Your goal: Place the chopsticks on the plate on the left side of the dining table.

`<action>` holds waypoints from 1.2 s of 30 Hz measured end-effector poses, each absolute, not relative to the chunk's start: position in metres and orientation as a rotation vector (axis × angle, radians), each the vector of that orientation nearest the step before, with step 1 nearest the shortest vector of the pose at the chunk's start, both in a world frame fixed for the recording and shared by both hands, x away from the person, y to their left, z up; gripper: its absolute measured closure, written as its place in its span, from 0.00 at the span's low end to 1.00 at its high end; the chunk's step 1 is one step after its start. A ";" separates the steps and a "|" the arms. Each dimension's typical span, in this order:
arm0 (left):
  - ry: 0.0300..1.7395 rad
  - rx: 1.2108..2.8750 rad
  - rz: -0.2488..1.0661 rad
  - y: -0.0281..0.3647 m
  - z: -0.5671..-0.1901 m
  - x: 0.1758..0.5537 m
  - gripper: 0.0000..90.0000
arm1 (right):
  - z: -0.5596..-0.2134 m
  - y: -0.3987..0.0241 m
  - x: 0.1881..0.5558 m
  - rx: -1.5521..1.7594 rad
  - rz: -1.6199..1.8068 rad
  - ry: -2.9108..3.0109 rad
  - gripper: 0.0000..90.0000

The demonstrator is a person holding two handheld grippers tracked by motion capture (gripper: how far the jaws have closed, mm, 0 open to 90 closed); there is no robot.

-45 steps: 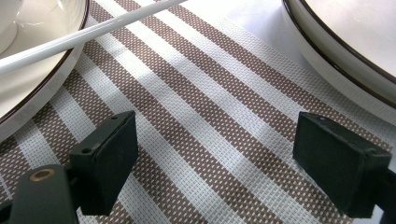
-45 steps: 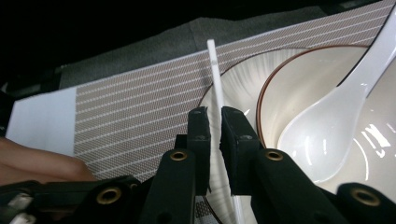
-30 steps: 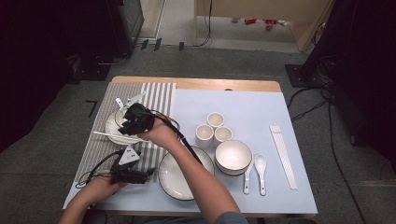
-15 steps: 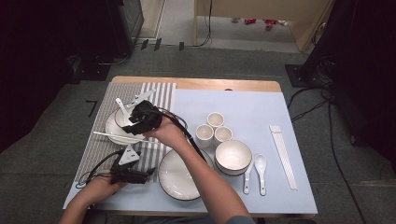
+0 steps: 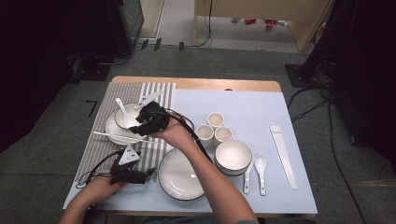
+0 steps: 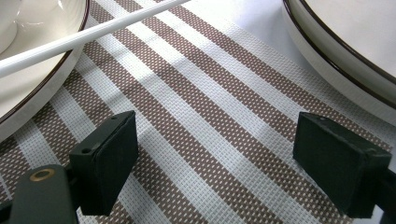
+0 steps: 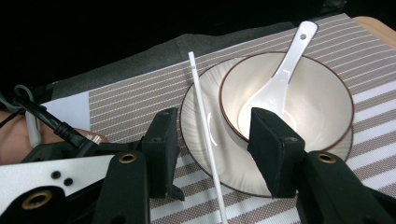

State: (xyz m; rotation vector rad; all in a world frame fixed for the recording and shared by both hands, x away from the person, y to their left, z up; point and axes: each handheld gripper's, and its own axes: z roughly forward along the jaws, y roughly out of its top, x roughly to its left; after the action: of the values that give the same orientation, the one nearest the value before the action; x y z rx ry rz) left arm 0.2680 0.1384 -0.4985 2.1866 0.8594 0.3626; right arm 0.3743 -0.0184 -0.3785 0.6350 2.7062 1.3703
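The right gripper [image 7: 212, 149] has just been opening, its jaws now apart and empty above the white chopstick [image 7: 205, 135], which lies across the plate [image 7: 196, 140] beside the bowl [image 7: 322, 107] holding the spoon [image 7: 280, 84]. To place the next piece well, lift clear without nudging that chopstick. The left gripper [image 6: 224, 172], also apart and empty, rests on the striped placemat [image 6: 201, 116] beside the plate.

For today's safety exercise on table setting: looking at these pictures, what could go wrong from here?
1. The chopstick lies loosely across the plate rim; the open right gripper hovering just above could knock it off.
2. The spoon leans in the bowl with its handle over the rim; a nudge might tip it out.
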 end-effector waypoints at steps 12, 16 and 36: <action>0.862 2.184 0.358 0.138 -0.499 0.268 0.16 | -0.378 -0.039 0.371 0.675 1.388 2.678 0.58; 0.862 2.184 0.358 0.138 -0.499 0.268 0.16 | -0.378 -0.045 0.369 0.701 1.402 2.672 0.58; 0.861 2.185 0.360 0.138 -0.499 0.268 0.16 | -0.379 -0.065 0.360 0.725 1.379 2.652 0.58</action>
State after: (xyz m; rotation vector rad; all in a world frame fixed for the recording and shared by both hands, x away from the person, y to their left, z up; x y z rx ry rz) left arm 0.2679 0.1383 -0.4985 2.1848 0.8611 0.3603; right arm 0.3596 -0.0653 -0.3792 0.7246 2.6524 1.3789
